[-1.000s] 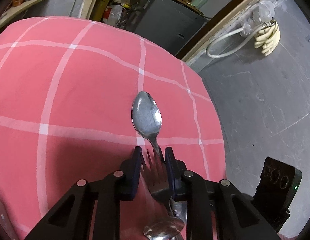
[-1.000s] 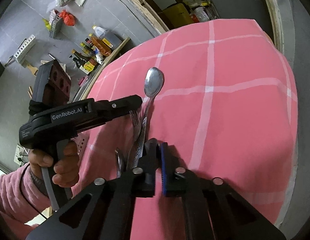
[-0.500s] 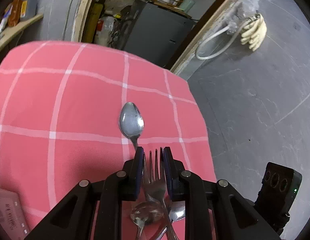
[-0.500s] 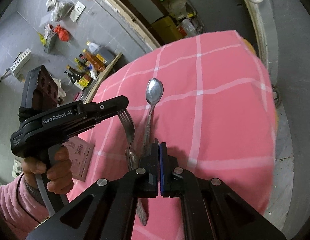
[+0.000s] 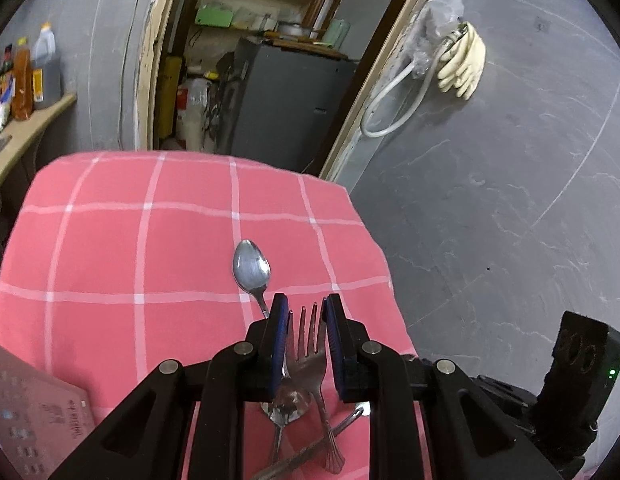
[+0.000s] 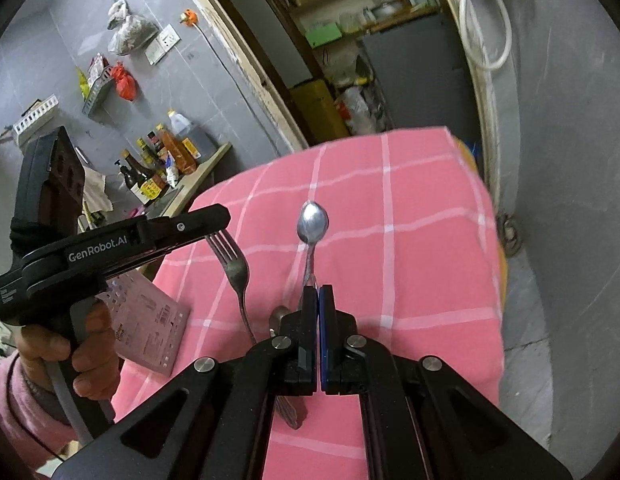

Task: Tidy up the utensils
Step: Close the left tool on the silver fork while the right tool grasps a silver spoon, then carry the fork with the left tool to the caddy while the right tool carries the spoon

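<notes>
Pink cotton tablecloth (image 5: 110, 256) with thin white grid lines covers a table. The left gripper (image 5: 306, 312), black plastic with blue rubber pads, is clamped on a shiny metal fork (image 5: 308, 356), whose four tines point forward between the fingers. In the right wrist view that fork (image 6: 234, 272) hangs above the cloth, handle sloping down. One steel spoon (image 5: 252, 270) lies flat just ahead of the left fingers, its oval bowl facing up and farthest away. Beneath those fingers two more metal pieces cross: a second spoon (image 5: 286, 404) and a slim handle whose type I cannot tell. The right gripper (image 6: 318, 296) has its fingers pressed together, gripping nothing. A pale pink printed card (image 6: 150, 328) lies left of the right fingers.
</notes>
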Action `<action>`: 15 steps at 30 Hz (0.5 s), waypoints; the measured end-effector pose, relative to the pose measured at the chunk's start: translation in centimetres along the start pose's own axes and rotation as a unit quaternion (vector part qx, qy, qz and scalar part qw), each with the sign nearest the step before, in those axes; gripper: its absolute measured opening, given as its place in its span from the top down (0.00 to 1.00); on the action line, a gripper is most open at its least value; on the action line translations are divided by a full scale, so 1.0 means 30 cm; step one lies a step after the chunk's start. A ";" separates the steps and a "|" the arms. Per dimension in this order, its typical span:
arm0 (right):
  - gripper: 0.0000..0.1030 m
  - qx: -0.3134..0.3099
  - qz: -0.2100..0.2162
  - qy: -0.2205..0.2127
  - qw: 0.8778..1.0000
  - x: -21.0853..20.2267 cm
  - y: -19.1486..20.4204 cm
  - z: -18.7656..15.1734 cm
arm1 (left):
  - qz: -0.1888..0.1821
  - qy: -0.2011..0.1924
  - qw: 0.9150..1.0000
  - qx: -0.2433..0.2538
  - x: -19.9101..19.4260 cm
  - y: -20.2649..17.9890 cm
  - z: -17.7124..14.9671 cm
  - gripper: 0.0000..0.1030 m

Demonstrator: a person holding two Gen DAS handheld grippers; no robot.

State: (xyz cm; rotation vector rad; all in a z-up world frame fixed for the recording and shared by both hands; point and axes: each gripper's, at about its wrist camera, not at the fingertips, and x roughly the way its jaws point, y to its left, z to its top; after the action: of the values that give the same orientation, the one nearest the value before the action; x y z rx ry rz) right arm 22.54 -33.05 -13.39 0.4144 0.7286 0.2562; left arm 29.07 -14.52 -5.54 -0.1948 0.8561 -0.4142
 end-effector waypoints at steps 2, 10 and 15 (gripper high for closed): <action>0.98 -0.009 -0.011 -0.013 1.000 -0.035 0.025 0.009 | -0.003 -0.007 1.000 0.001 -0.031 0.001 0.006 0.83; 0.98 -0.033 -0.041 -0.064 0.997 -0.175 0.118 0.057 | -0.006 -0.048 0.999 0.012 -0.187 0.011 0.033 0.83; 0.98 -0.060 -0.066 -0.090 0.992 -0.248 0.193 0.095 | -0.001 -0.077 0.997 0.016 -0.274 0.021 0.064 0.83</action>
State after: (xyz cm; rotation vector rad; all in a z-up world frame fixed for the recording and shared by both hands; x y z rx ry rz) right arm 18.67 -31.41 -4.49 0.2689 0.5568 0.1341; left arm 25.93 -10.42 1.16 -0.1964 0.6986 -0.4094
